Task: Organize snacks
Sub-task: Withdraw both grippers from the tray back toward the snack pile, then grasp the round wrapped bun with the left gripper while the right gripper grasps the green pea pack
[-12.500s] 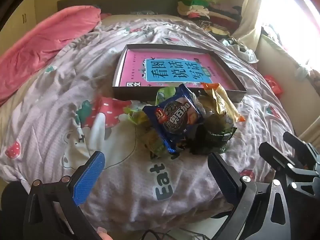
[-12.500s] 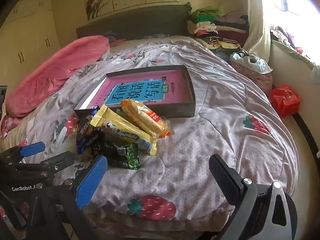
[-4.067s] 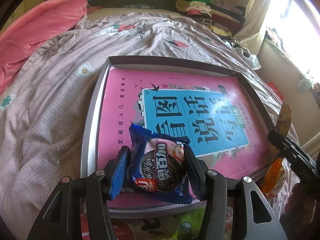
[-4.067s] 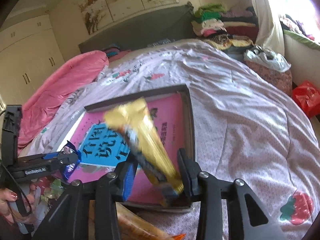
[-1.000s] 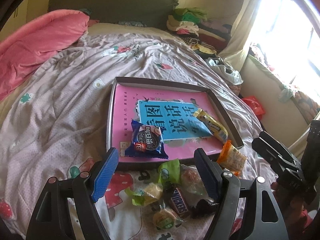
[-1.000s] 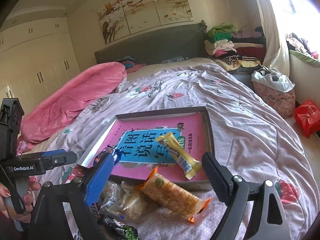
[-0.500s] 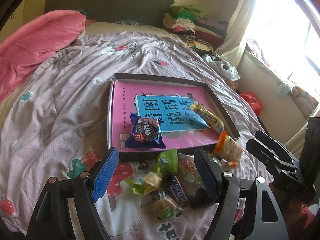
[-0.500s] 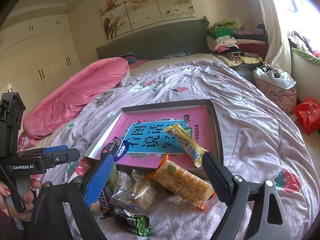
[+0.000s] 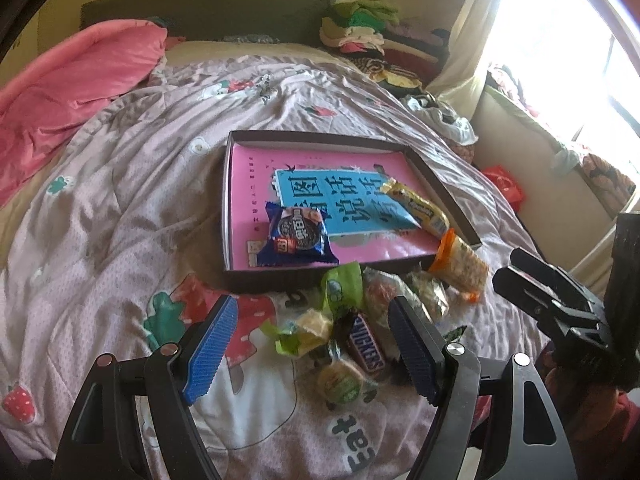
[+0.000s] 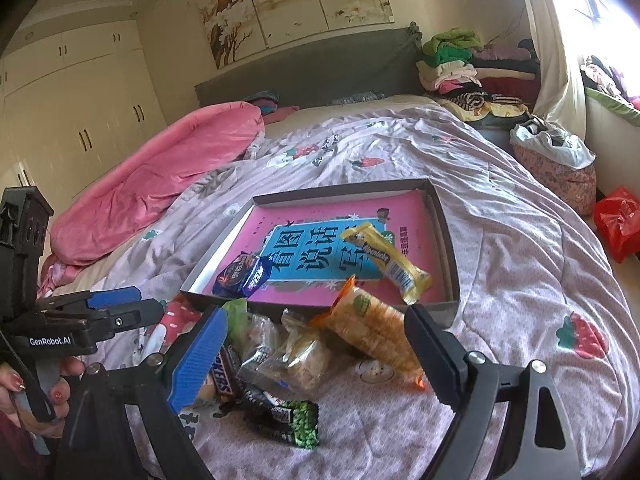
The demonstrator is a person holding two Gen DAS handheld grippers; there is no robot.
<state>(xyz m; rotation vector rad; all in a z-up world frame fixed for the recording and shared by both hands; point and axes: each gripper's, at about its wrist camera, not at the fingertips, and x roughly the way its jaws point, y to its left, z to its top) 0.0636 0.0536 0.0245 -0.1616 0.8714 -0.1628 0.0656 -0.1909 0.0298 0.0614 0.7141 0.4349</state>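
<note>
A shallow dark box point(image 9: 276, 280) point(image 10: 450, 248) with a pink and blue book in it lies on the bed. Inside are a blue cookie pack point(image 9: 298, 236) point(image 10: 242, 274) and a yellow candy bar point(image 9: 416, 208) point(image 10: 386, 262). Loose snacks lie in front of it: an orange-ended cracker pack point(image 9: 462, 266) point(image 10: 374, 330), a Snickers bar point(image 9: 366, 346) point(image 10: 222, 376), green-wrapped pieces point(image 9: 344, 290) and a dark green-ended pack point(image 10: 286, 416). My left gripper point(image 9: 312, 340) hangs open above the pile, empty. My right gripper point(image 10: 316, 344) is open and empty too, over the cracker pack.
A pink quilt point(image 10: 160, 184) is bunched at the left of the bed. Folded clothes point(image 10: 460, 64) pile up by the headboard. A red bag point(image 10: 618, 222) and a floral bag point(image 10: 560, 168) stand on the floor at the right. A hand point(image 10: 24, 392) holds the left gripper.
Both grippers have drawn back slightly toward the near edge of the bed; the snack pile now sits higher between the fingers. Both stay open and empty.
</note>
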